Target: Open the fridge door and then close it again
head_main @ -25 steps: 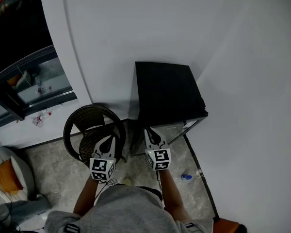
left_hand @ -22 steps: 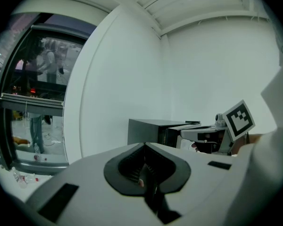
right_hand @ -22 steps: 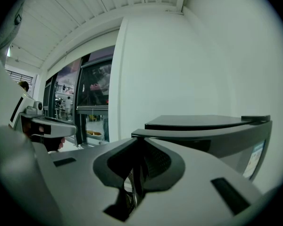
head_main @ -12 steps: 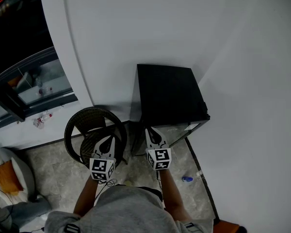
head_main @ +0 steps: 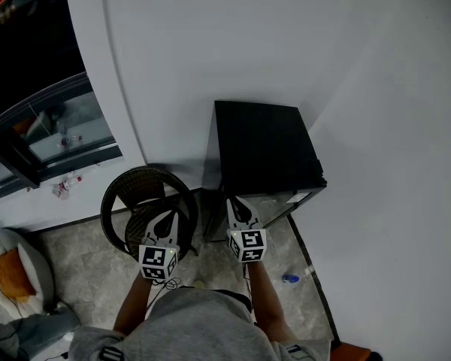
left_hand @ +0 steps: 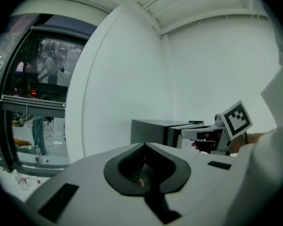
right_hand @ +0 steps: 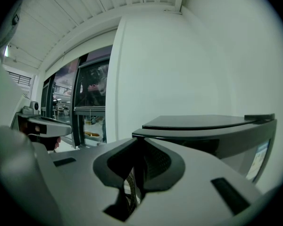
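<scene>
Fridge, small and black, stands in the corner where the two white walls meet, and its door looks flush with the cabinet. Your right gripper points at the fridge's front, just short of the door's left edge. Its jaws stand a narrow slit apart with nothing between them. Your left gripper hangs further left of the fridge, over the wicker chair that sits beside it. Its jaws are pressed together and empty.

A pale label sits on the fridge door near its far edge, but its print is too small to read. The cubes on both grippers carry only black-and-white square markers, no letters. A small blue object lies on the floor in front of the fridge, to its right.
</scene>
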{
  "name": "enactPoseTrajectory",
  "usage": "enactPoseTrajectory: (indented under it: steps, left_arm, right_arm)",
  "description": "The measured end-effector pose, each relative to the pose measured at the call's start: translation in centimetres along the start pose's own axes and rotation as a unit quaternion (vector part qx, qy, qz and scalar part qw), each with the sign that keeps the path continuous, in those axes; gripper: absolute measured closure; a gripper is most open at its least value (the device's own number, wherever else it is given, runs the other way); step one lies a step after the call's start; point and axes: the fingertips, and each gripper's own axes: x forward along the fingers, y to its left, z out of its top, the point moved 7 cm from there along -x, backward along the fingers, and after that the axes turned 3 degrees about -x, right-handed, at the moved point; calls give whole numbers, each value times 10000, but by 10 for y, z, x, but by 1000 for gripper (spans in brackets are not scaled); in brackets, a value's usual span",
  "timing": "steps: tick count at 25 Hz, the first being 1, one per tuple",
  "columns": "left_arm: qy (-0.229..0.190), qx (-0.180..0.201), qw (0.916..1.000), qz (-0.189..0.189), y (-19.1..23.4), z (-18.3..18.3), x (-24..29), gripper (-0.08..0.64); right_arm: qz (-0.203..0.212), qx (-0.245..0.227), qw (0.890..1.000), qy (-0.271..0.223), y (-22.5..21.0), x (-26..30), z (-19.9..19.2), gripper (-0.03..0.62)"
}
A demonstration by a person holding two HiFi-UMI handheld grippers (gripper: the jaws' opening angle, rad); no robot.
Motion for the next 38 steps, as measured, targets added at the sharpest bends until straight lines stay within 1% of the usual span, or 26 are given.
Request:
enactPoseTrajectory:
  steps: [19, 23, 26, 33, 38]
  left_arm:
    - [-54, 0, 10000, 77, 3, -1, -18, 555]
    - [-85, 18, 10000, 26, -3, 0, -21, 555]
    - [-116, 26, 9999, -34, -8, 1, -22, 555]
    - [-180, 66, 9994, -300, -28, 6, -30, 555]
    - [-199, 126, 9983, -525, -44, 4, -34, 555]
  right_arm:
    - [-35, 12, 9999, 107, 1, 7, -2, 537]
    - [6, -32, 10000, 52, 5, -11, 1, 537]
    - [-37, -69, 10000, -51, 6, -29, 7, 537]
    - [-236, -165, 9993, -225, 13, -71, 22, 537]
    - [-391, -134, 9986, -333, 18, -102, 23, 537]
